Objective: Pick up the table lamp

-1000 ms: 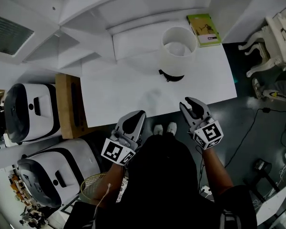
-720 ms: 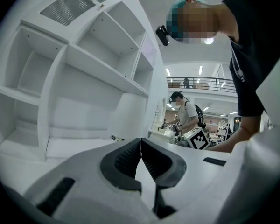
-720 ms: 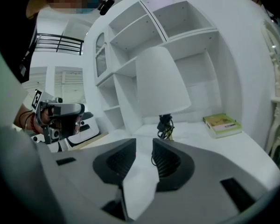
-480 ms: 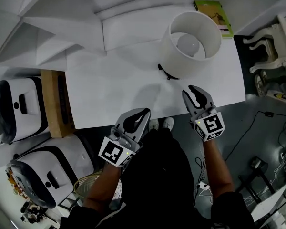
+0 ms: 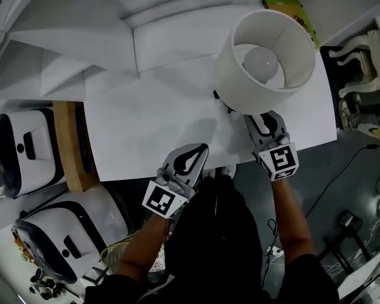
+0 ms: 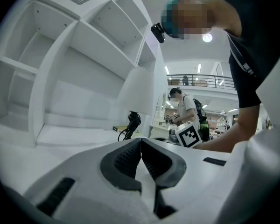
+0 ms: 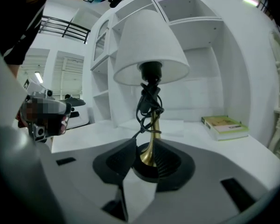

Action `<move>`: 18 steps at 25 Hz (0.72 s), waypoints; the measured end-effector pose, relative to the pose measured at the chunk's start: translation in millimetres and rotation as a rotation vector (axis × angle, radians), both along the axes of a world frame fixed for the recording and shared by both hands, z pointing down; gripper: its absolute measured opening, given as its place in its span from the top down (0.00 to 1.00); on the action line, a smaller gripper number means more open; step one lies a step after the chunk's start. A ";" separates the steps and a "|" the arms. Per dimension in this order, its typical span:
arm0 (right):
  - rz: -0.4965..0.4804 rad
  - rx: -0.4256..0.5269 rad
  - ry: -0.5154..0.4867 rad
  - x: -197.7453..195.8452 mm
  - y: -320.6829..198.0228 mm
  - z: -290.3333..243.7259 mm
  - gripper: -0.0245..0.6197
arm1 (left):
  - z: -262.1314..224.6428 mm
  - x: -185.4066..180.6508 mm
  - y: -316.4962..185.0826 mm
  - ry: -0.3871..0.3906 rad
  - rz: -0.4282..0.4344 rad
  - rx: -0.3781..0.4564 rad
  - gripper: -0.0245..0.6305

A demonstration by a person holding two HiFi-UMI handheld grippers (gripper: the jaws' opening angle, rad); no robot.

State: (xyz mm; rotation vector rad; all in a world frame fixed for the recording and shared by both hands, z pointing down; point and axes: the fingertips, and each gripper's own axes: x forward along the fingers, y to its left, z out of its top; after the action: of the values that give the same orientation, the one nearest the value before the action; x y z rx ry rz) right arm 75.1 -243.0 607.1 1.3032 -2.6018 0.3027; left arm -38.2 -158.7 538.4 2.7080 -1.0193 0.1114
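The table lamp (image 5: 266,62) stands at the right rear of the white table (image 5: 152,119); I look down into its white shade at the bulb. In the right gripper view it shows a white shade (image 7: 149,45), a brass stem (image 7: 152,141) with black cord wound round it, and a round black base (image 7: 147,169). My right gripper (image 5: 263,123) is open just in front of the base, and the stem shows through the gap between its jaws (image 7: 145,147). My left gripper (image 5: 191,158) is shut and empty at the table's front edge, left of the lamp (image 6: 135,94).
A green book (image 5: 291,11) lies behind the lamp by the white shelf unit (image 5: 82,24). A wooden board (image 5: 66,144) and white machines (image 5: 19,151) stand left of the table. An ornate white chair (image 5: 367,49) is at the right. Another person (image 6: 184,108) stands in the background.
The view has closed in on the table. My right gripper has moved forward to the lamp's base, under the shade. The left gripper has crept forward to the table's edge.
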 end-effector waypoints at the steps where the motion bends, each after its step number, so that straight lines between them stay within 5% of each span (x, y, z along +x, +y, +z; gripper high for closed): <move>1: 0.014 0.006 0.011 0.5 -3.7 3.4 0.80 | 2.8 0.3 -1.3 -0.003 0.000 0.003 0.93; 18: 0.042 0.036 0.044 -13.5 -49.0 27.6 0.75 | 12.7 6.0 9.1 0.011 0.022 -0.036 0.93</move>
State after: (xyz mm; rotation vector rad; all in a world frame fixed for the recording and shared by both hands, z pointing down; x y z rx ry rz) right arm 61.7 -292.0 634.7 1.3622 -2.5573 0.2329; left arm -32.2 -149.6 551.1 2.6845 -0.9756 0.1176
